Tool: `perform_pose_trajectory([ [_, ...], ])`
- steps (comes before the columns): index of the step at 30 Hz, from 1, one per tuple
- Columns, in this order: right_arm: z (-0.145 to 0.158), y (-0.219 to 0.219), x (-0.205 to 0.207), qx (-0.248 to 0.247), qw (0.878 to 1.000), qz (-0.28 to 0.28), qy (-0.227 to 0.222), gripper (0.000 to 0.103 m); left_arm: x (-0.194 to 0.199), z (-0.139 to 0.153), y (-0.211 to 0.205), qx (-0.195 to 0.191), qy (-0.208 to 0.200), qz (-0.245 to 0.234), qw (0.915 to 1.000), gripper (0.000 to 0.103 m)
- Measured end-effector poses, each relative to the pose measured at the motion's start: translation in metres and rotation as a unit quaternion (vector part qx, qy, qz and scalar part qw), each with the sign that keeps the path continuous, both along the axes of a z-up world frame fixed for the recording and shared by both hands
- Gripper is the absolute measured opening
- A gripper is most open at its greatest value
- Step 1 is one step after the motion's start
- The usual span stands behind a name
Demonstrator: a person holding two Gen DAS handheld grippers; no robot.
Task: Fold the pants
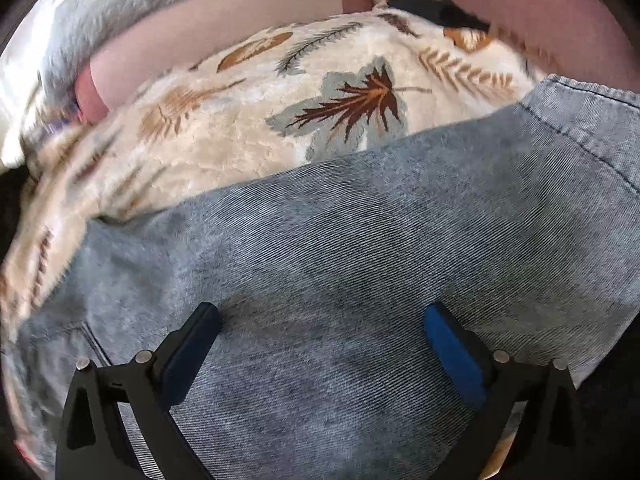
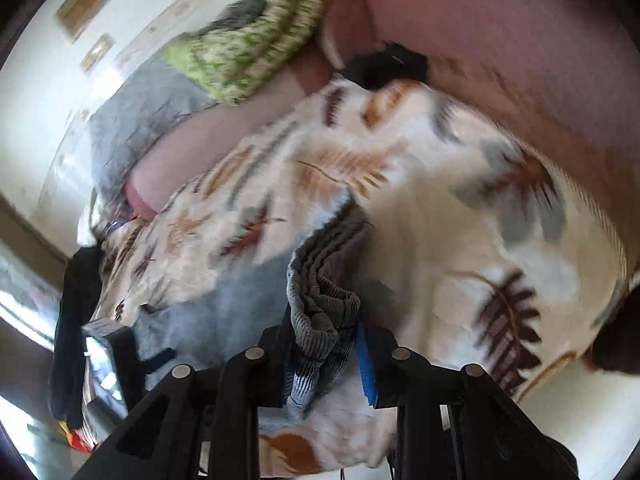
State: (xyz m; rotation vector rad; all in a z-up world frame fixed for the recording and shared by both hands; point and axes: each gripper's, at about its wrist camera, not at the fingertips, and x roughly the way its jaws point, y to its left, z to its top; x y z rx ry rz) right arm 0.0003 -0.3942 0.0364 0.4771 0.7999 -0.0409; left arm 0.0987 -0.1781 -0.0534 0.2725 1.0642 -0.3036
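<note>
Faded blue-grey denim pants [image 1: 360,260] lie spread on a cream blanket with a leaf print [image 1: 240,136]. In the left wrist view my left gripper [image 1: 320,320] is open, its two fingers wide apart just above the denim, holding nothing. In the right wrist view my right gripper [image 2: 326,344] is shut on a bunched fold of the pants [image 2: 320,300], held up above the blanket [image 2: 440,220]. More of the pants [image 2: 224,304] lies flat to the left, where the other gripper's body [image 2: 108,344] shows.
A pink sofa or bed surface [image 1: 520,4] lies behind the blanket. A green patterned pillow [image 2: 256,52] and a grey cloth [image 1: 120,12] sit at the back left. A black item [image 2: 388,66] lies at the blanket's far edge.
</note>
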Motion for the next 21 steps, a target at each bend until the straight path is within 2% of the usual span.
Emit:
perform_pose_trajectory([
  [4,0.047,0.077,0.011,-0.059,0.994,0.075,-0.052,0.027,-0.014,0.030,0.062,-0.076,-0.037,0.065,0.9943,0.100],
  [6,0.056,0.121,0.010,-0.079,0.986,0.124,-0.073,0.027,-0.022,0.043,0.108,-0.104,-0.058,0.113,0.9865,0.100],
  [7,0.057,0.147,0.010,-0.089,0.981,0.153,-0.078,0.027,-0.029,0.050,0.139,-0.116,-0.071,0.148,0.9796,0.100],
  [9,0.044,0.202,0.009,-0.098,0.969,0.212,-0.079,0.027,-0.038,0.057,0.188,-0.128,-0.086,0.206,0.9662,0.100],
  [11,0.010,0.250,0.013,-0.090,0.959,0.262,-0.056,0.030,-0.053,0.062,0.238,-0.125,-0.099,0.259,0.9525,0.100],
  [12,-0.013,0.270,0.017,-0.091,0.954,0.283,-0.038,0.030,-0.057,0.062,0.249,-0.122,-0.102,0.271,0.9494,0.100],
  [13,-0.034,0.283,0.021,-0.089,0.950,0.298,-0.017,0.036,-0.064,0.063,0.263,-0.118,-0.103,0.284,0.9459,0.100],
  [14,-0.063,0.294,0.027,-0.074,0.947,0.312,0.025,0.037,-0.067,0.063,0.272,-0.116,-0.103,0.289,0.9445,0.100],
  [15,-0.075,0.295,0.027,-0.061,0.948,0.311,0.043,0.038,-0.071,0.065,0.277,-0.117,-0.101,0.291,0.9441,0.100],
  [16,-0.076,0.290,0.022,-0.048,0.952,0.303,0.023,0.038,-0.073,0.067,0.280,-0.121,-0.099,0.290,0.9443,0.100],
  [19,-0.062,0.263,0.012,0.012,0.953,0.301,0.019,0.063,-0.075,0.074,0.270,-0.129,-0.103,0.272,0.9481,0.100],
  [21,-0.047,0.236,0.006,0.046,0.959,0.281,0.002,0.064,-0.068,0.080,0.249,-0.149,-0.101,0.244,0.9529,0.100],
])
